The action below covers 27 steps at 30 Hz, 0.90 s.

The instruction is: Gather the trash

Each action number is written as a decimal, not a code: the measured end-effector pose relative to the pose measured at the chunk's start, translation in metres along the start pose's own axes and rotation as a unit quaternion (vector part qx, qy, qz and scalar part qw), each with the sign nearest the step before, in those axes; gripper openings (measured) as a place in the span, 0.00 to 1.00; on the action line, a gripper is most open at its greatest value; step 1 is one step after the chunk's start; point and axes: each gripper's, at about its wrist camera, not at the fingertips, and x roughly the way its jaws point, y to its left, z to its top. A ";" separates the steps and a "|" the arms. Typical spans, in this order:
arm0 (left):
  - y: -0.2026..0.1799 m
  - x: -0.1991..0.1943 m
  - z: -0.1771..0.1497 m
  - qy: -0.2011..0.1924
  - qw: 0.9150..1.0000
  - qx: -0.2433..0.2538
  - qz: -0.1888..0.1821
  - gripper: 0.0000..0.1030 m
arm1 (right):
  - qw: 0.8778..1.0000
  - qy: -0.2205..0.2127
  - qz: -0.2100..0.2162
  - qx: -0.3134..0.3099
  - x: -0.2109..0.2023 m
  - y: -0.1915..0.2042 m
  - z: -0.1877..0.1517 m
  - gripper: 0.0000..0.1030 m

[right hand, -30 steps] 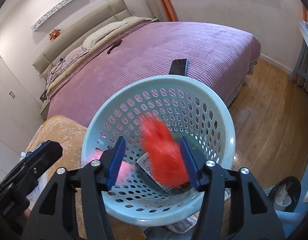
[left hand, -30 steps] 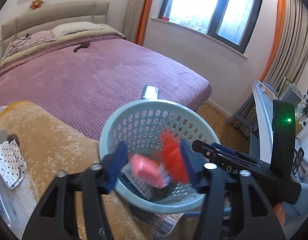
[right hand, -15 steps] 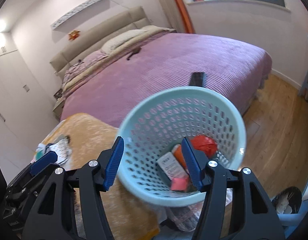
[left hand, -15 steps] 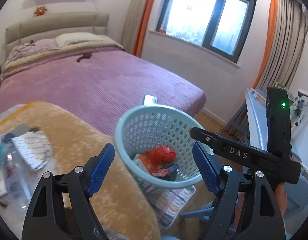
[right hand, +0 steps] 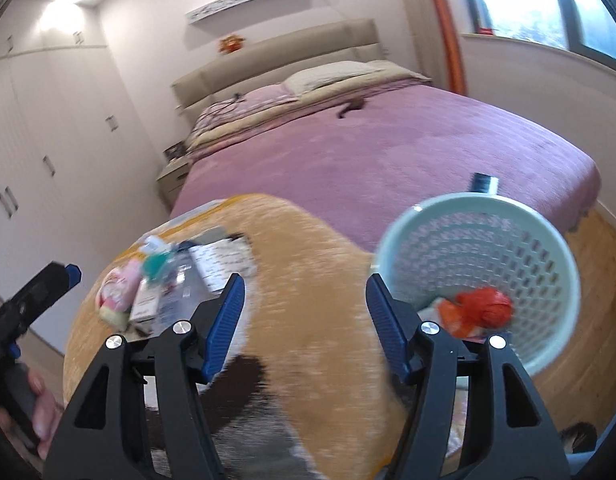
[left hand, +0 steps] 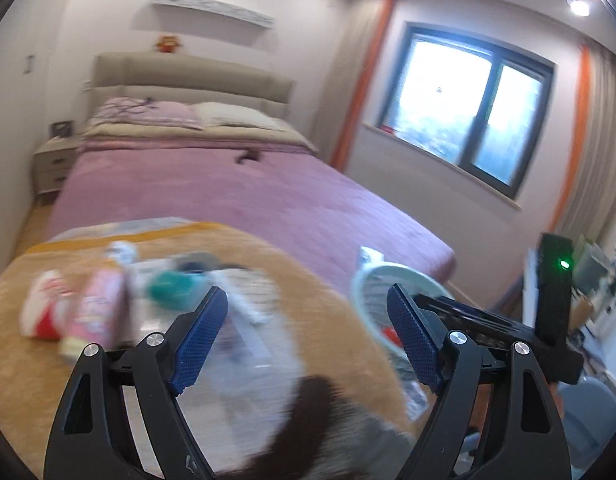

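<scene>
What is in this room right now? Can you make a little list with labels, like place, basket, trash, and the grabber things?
place: bedroom, purple bed, orange blanket in front
basket: pale green basket, right of the blanket
in basket: red crumpled wrapper and other scraps
still out: blurry pile of packets on the blanket's left part; exact items cannot be told
left gripper: jaws open, nothing between them
right gripper: jaws opening, nothing between them
on bed: dark phone-like thing by the basket
</scene>
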 end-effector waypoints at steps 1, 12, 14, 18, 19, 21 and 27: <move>0.014 -0.006 0.001 -0.001 1.000 -0.011 0.015 0.78 | 1.000 0.001 0.007 -0.007 0.003 0.010 -0.001 0.59; 0.162 -0.003 -0.002 0.069 0.977 -0.077 0.189 0.77 | 0.995 -0.001 0.062 -0.083 0.053 0.098 -0.026 0.69; 0.172 0.002 -0.006 0.077 0.974 -0.082 0.194 0.76 | 0.994 0.009 0.063 -0.086 0.066 0.107 -0.030 0.69; 0.191 0.018 -0.007 0.091 0.969 -0.066 0.222 0.76 | 0.993 0.030 0.062 -0.099 0.087 0.122 -0.036 0.69; 0.195 0.021 -0.008 0.094 0.967 -0.068 0.225 0.76 | 0.992 0.032 0.059 -0.103 0.091 0.124 -0.037 0.69; 0.201 0.024 -0.008 0.099 0.968 -0.075 0.220 0.76 | 0.992 0.035 0.051 -0.110 0.097 0.127 -0.041 0.69; 0.204 0.031 -0.015 0.107 0.967 -0.057 0.225 0.73 | 0.991 0.051 0.039 -0.119 0.110 0.128 -0.047 0.69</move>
